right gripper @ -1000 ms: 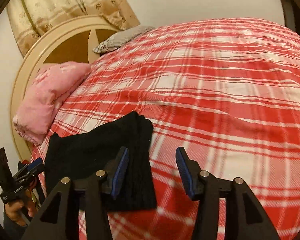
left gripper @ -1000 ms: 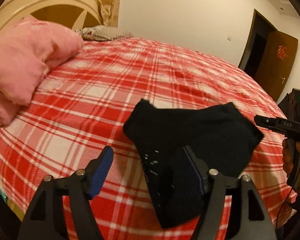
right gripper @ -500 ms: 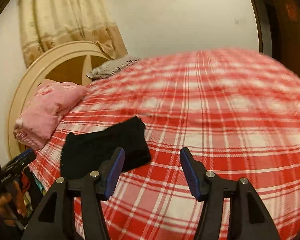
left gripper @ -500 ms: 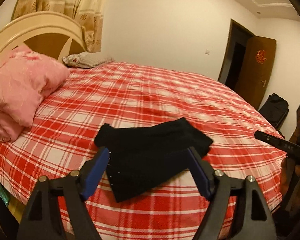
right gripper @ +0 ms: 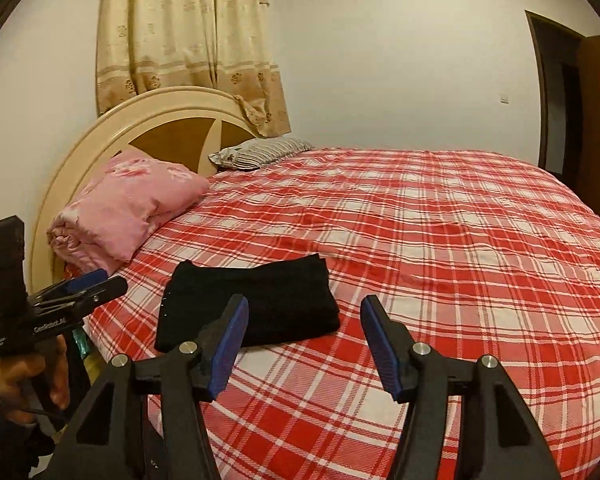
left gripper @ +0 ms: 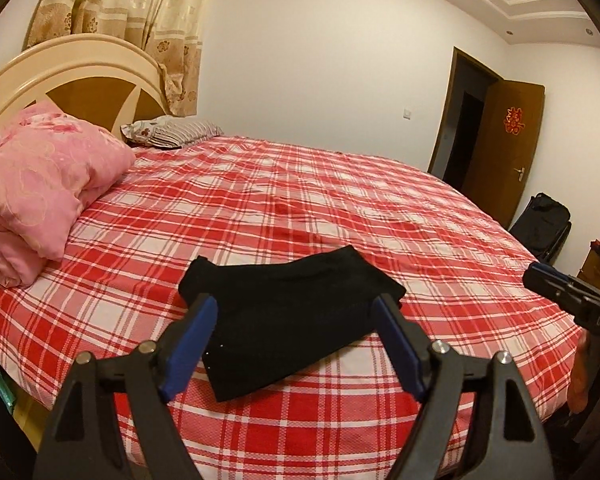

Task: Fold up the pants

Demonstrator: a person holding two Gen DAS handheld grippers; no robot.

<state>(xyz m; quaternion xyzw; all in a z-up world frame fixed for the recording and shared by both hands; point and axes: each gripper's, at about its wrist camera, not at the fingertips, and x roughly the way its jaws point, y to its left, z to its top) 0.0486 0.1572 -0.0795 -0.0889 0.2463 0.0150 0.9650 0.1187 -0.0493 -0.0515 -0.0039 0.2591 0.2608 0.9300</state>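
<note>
The black pants (left gripper: 288,312) lie folded into a compact rectangle near the front edge of the red plaid bed (left gripper: 340,208); they also show in the right wrist view (right gripper: 256,304). My left gripper (left gripper: 296,312) is open and empty, held back from the bed above the pants' near edge. My right gripper (right gripper: 304,320) is open and empty, off to the right of the pants. The left gripper shows from the side in the right wrist view (right gripper: 100,284), and the right one at the edge of the left wrist view (left gripper: 540,272).
A folded pink quilt (left gripper: 36,184) lies at the bed's left by the cream headboard (right gripper: 140,128). A striped pillow (left gripper: 172,132) sits at the head. A brown door (left gripper: 504,148) and a black bag (left gripper: 548,224) stand at the right.
Both grippers have drawn back and up from the pants, which lie folded on the bed. The views now take in more of the room.
</note>
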